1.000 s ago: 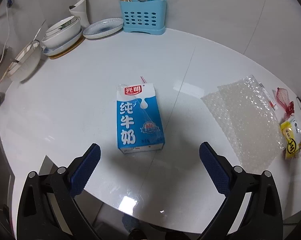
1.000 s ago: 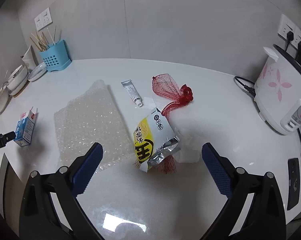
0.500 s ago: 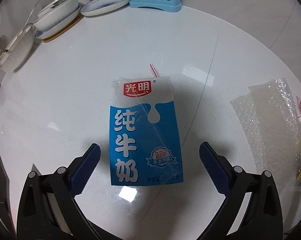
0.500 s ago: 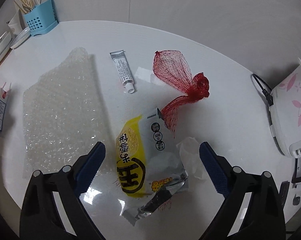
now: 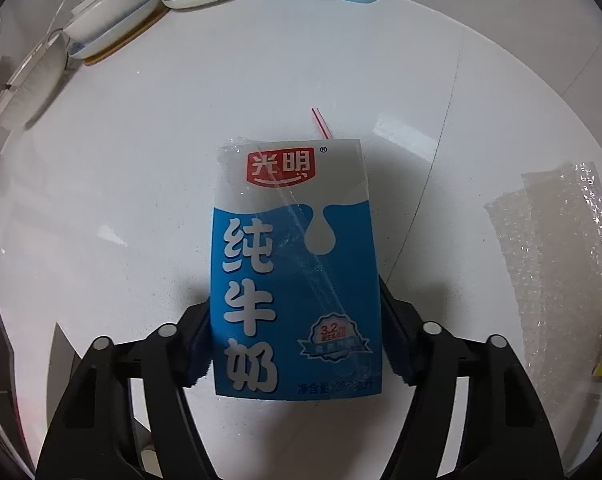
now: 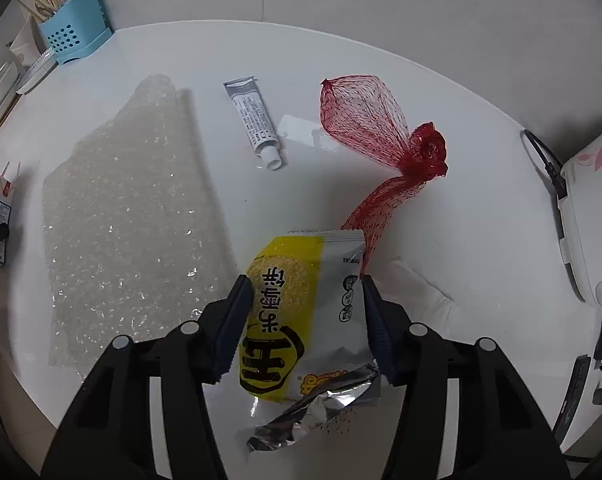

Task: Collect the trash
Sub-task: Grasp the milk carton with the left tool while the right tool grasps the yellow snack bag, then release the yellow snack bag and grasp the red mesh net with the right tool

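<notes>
Left hand-held gripper [image 5: 295,334] clamped on milk carton [image 5: 293,264], straw [image 5: 321,123] poking out beyond; right hand-held gripper [image 6: 305,322] pinching torn snack packet [image 6: 307,320].

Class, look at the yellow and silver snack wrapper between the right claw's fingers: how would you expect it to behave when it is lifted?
The snack wrapper is torn open and crumpled at its foil end, so it is probably empty and very light. Being thin film, it would likely flop and crease under the right claw. Its glossy surface may slip, and the red net bag touching it could drag along.
</notes>
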Demonstrator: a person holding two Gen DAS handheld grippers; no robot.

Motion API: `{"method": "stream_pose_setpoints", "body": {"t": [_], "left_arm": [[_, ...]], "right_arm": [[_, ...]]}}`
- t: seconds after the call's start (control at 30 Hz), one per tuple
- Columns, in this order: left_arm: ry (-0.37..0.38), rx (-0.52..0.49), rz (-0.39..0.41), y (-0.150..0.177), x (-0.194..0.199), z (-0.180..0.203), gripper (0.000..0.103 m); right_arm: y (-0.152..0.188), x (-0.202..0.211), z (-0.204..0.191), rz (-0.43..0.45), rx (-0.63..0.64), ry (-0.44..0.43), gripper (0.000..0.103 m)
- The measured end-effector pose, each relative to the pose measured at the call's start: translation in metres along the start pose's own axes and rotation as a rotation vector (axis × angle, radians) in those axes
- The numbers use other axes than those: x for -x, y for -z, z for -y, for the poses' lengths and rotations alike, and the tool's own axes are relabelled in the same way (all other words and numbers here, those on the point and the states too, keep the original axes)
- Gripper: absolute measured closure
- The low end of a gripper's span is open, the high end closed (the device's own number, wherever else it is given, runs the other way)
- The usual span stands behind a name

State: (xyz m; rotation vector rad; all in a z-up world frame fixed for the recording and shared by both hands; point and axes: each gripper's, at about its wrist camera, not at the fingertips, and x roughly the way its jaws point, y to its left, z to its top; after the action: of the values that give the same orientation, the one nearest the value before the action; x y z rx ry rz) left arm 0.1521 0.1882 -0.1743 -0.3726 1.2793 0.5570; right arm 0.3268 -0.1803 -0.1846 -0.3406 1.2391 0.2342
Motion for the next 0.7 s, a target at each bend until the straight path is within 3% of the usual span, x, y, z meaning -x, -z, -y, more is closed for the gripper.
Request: {"method": "stream_pose_setpoints", "body": {"t": [0.27,0.7], "left_arm": [[0.003,-0.027,0.017,0.008,0.010,0.003,0.041],[0.041,-0.061,0.090,0.009,0.049,0.001,0.041]], "right_arm": [[0.003,0.004,-0.001,-0.017,-0.024,-0.029,0.072],[0.001,0.044,0.006,0.052,-0.085,-0.067,0.074]]}}
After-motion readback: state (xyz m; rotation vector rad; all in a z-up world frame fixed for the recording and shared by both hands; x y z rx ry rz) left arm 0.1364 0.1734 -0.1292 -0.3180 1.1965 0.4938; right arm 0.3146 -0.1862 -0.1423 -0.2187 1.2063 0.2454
